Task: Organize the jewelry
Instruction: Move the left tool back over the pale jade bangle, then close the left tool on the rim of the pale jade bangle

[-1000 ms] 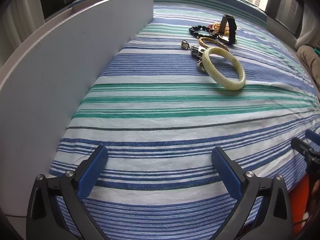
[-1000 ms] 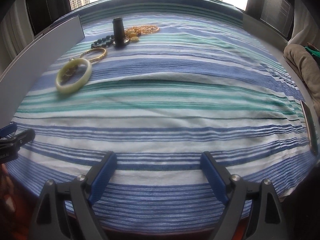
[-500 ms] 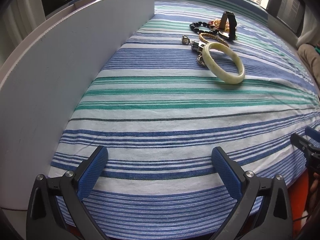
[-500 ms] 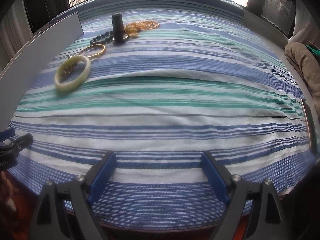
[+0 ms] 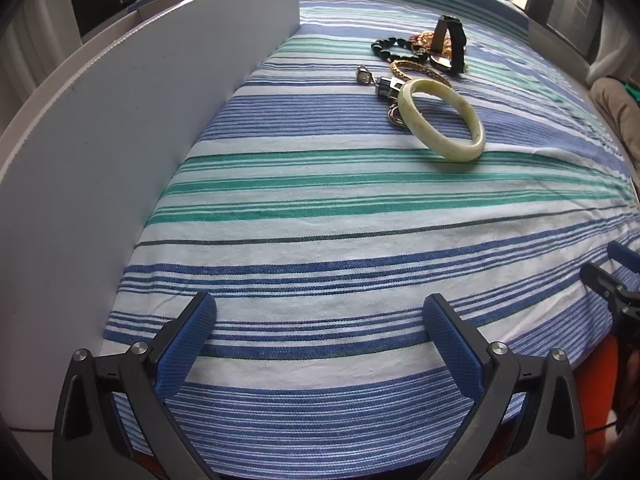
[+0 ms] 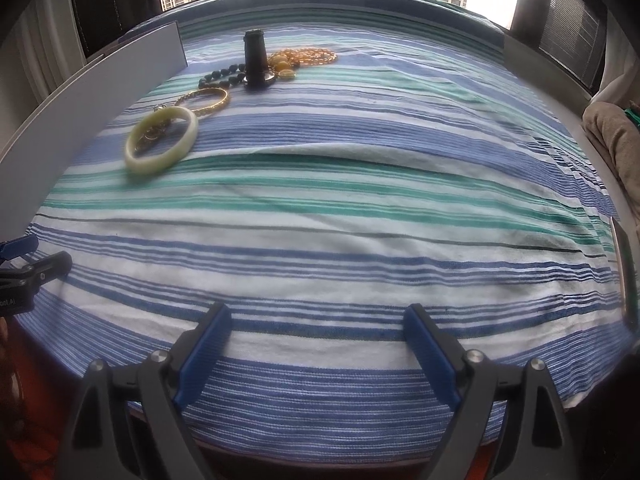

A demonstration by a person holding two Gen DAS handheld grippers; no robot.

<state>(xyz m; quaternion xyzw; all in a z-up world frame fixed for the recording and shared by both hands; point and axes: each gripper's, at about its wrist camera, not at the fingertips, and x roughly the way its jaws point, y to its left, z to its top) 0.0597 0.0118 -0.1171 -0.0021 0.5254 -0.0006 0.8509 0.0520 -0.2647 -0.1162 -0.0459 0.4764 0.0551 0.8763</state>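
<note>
A pale jade bangle (image 5: 442, 120) lies on the striped cloth, far ahead of my left gripper (image 5: 320, 312); it also shows in the right wrist view (image 6: 162, 145). Behind it lie a gold bangle (image 6: 206, 99), a black bead bracelet (image 5: 390, 48), a black-strapped watch (image 6: 256, 62), an amber bead necklace (image 6: 306, 58) and small silver pieces (image 5: 380, 82). Both grippers are open and empty, low over the cloth's near edge. My right gripper (image 6: 318, 322) is far from the jewelry, which sits to its upper left.
A white box wall (image 5: 120, 128) runs along the left side of the striped cloth (image 5: 340, 220). A beige cloth bundle (image 6: 612, 140) lies at the far right. A window with buildings is behind. The right gripper's tip shows at the left wrist view's right edge (image 5: 616, 276).
Both grippers have drifted slightly back and up; the jewelry sits a little farther off in view. Nothing was taken hold of or let go.
</note>
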